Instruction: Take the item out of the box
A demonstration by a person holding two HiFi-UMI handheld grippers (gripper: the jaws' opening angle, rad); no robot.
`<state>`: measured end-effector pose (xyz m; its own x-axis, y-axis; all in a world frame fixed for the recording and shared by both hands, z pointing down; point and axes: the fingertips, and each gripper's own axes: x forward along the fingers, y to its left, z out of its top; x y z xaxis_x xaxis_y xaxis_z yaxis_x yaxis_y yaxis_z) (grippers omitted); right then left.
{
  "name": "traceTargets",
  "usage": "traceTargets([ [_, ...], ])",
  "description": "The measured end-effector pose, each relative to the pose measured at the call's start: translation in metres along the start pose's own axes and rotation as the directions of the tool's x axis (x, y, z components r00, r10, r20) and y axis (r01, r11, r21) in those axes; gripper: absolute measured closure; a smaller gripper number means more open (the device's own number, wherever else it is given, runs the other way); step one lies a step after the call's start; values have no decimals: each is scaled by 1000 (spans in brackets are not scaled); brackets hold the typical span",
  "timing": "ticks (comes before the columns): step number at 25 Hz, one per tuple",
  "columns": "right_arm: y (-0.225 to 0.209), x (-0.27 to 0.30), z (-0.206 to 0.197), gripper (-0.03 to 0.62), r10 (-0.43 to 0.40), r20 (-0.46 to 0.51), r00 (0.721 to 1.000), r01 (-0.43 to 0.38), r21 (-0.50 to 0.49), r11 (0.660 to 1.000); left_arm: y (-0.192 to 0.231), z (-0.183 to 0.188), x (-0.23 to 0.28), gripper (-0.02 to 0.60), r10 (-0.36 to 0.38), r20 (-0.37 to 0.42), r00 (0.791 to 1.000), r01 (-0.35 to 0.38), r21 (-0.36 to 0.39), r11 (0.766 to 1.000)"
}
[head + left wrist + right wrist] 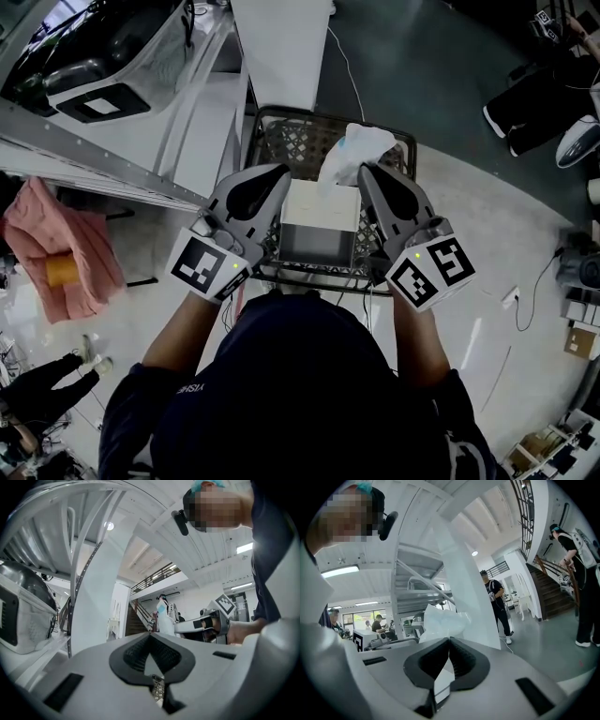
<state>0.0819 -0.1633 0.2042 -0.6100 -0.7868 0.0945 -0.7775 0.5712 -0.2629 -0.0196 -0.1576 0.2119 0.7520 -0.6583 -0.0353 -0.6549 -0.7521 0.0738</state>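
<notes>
Clenched on the item (440, 620), the right gripper (450, 640) holds only a thin white fold of the wrapper, which passes down between its dark pads. The crumpled bulk of the pack, white with a pale blue tint, stands just beyond the tips. Pinching the loose film seems a sensible choice: the wrapper is soft and gives an easy edge to catch, and the content is not squeezed.

The left gripper (150, 635) is closed too, its pads meeting at the tips, and nothing is seen between them. In the head view its tip lies just beside the upper left corner of the box (319, 204), probably to keep the box steady while the other one pulls. Whether it really touches the box cannot be told.

In the head view the item is a little above the centre of the frame, over the far edge of the box and in front of the wire basket (281, 127) in which the box sits. It looks lifted out, so the task seems nearly done. The right gripper covers the lower end of the pack, however, so one cannot say it is fully free of the opening. What is inside the wrapper is not visible. The inside of the box is grey and dim, and the person's head hides the near side of the basket at the bottom of the frame.
</notes>
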Motion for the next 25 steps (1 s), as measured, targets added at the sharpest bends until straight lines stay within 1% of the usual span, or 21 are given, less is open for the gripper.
traceTargets([
  [25,3,-9,-8,569,31,-21,999,-31,0,1000,-14,-6,0,575,15,-7,1000,-15,-13,1000],
])
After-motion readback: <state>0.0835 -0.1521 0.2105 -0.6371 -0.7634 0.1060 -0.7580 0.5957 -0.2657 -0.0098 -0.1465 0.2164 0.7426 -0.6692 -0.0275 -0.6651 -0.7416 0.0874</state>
